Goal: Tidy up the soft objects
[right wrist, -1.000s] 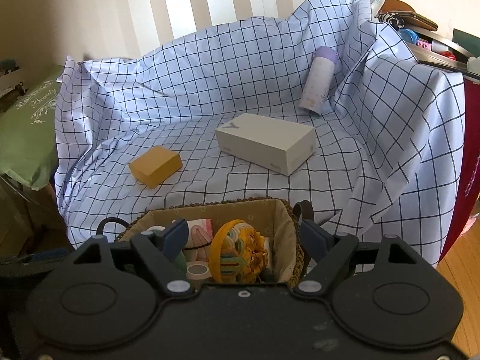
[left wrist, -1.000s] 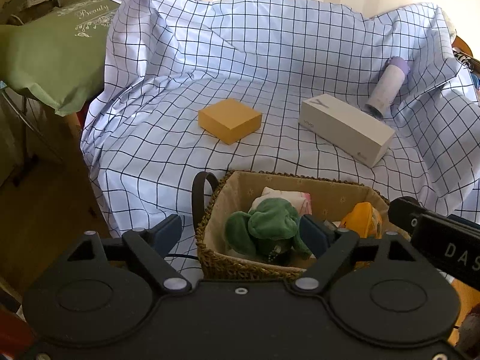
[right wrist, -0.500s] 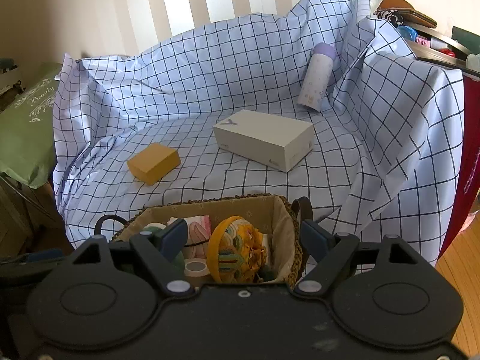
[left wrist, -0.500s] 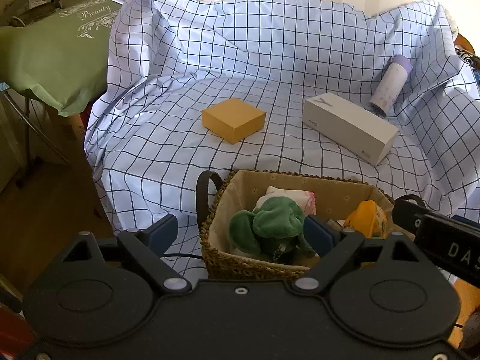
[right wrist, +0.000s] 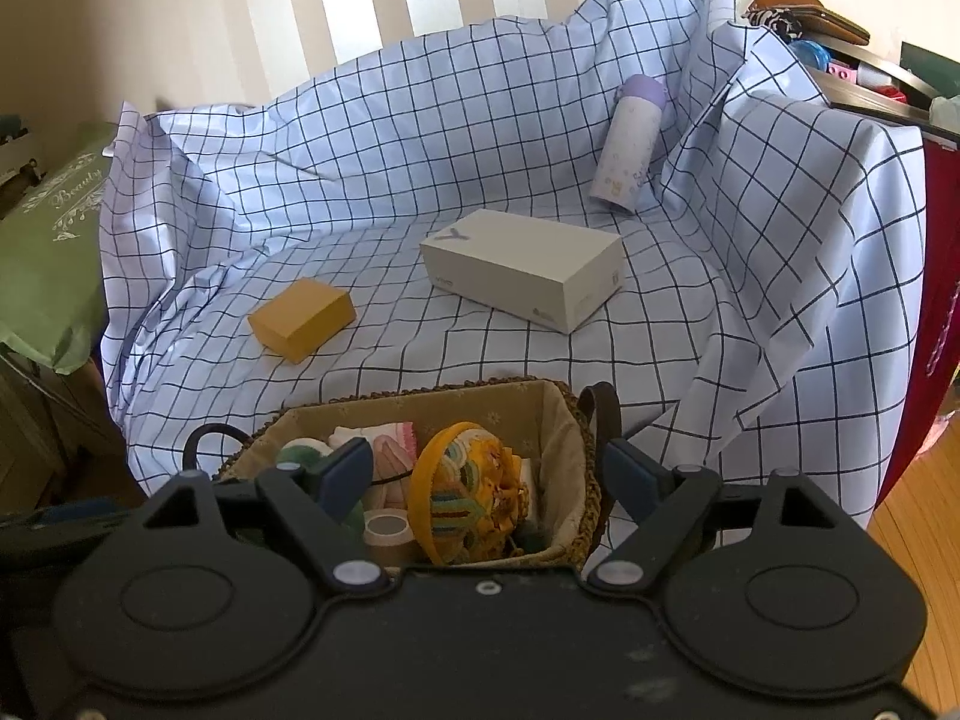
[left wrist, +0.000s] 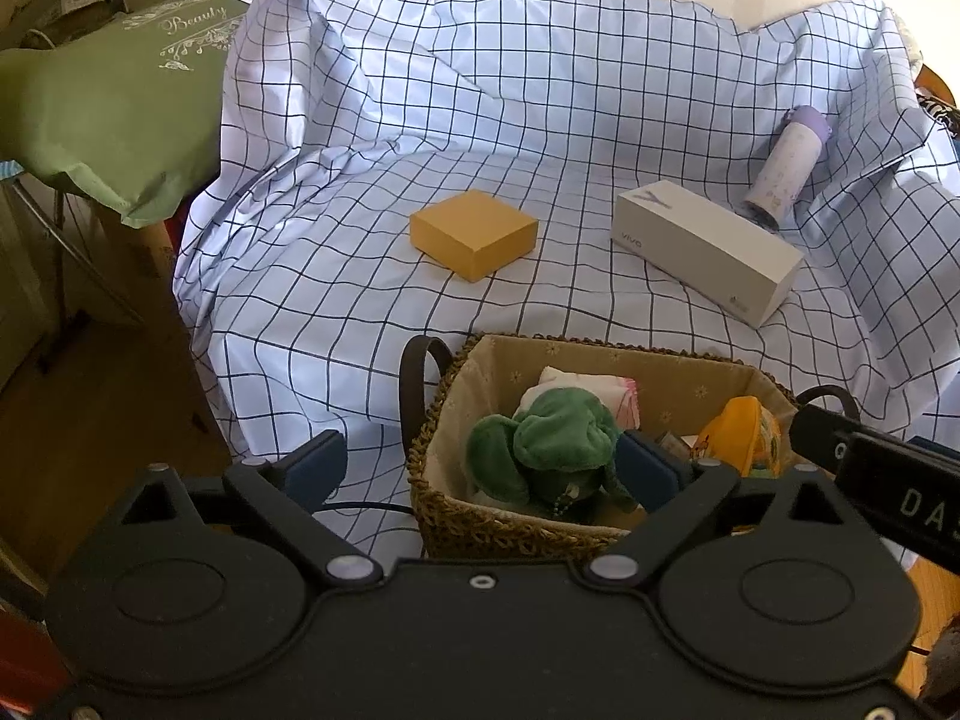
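Left tool (left wrist: 480, 465): jaws spread wide and have just been opening further; nothing gripped; one blue finger (left wrist: 315, 461) stands outside the basket on its left, the other is inside it just right of the green toy, seemingly not pressing on it
Right tool (right wrist: 489, 474): jaws wide apart and have just been opening a little; nothing gripped; the yellow pouch lies between the fingers, which do not press on it; the right blue finger (right wrist: 630, 474) sits by the basket's right handle
Basket (left wrist: 468, 522): woven, with a beige fabric lining and dark loop handles at both ends; stands on the near edge of the checked cloth, directly below both tools
Green plush toy (left wrist: 546, 444): lies in the left end of the basket, on top of the pink and white cloth
Pink and white cloth (right wrist: 390, 441): folded, at the back of the basket
Yellow patterned pouch (right wrist: 468, 492): in the right half of the basket, standing on edge
Tape roll (right wrist: 389, 529): in the basket, just left of the pouch
Checked cloth (left wrist: 540, 120): white with dark grid lines; covers the worktop and rises in folds behind
Yellow box (left wrist: 474, 234): flat on the cloth, beyond the basket, well apart from it
White box (right wrist: 522, 267): long, lying flat, to the right of the yellow box
Lilac-capped bottle (right wrist: 630, 144): leaning against the cloth folds behind the white box
Green bag (left wrist: 108, 102): at far left, printed with the word Beauty
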The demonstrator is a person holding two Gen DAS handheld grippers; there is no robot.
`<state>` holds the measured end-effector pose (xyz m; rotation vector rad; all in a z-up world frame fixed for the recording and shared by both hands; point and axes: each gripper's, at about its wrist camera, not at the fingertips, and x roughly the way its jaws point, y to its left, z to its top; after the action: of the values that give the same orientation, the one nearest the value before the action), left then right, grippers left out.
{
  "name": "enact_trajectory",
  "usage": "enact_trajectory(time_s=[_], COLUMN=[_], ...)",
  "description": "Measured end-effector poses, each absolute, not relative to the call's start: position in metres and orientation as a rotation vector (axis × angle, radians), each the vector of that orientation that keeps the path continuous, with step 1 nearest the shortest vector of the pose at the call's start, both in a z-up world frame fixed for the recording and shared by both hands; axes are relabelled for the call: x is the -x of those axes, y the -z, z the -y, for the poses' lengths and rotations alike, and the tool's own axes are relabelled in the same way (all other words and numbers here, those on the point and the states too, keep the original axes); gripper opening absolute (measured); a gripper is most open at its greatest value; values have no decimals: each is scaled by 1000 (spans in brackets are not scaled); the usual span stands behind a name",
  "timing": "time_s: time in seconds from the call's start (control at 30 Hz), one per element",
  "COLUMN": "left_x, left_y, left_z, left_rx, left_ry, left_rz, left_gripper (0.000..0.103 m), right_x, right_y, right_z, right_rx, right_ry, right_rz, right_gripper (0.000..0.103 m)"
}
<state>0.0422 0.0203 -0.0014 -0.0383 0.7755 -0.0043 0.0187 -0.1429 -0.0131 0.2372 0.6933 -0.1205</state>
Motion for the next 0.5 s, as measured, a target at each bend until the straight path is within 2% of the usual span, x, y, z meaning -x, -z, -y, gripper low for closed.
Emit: enact_trajectory(time_s=[0.5], left_x=[-42], left_y=[2], left_z=[-21], left_rx=[31], left_ry=[1], left_rz=[-781], left_gripper=[98], right_x=[-20], right_y=[16], right_z=[145], right_rx=[-242], right_ry=[137], right_rz=[-717], right_gripper=[86])
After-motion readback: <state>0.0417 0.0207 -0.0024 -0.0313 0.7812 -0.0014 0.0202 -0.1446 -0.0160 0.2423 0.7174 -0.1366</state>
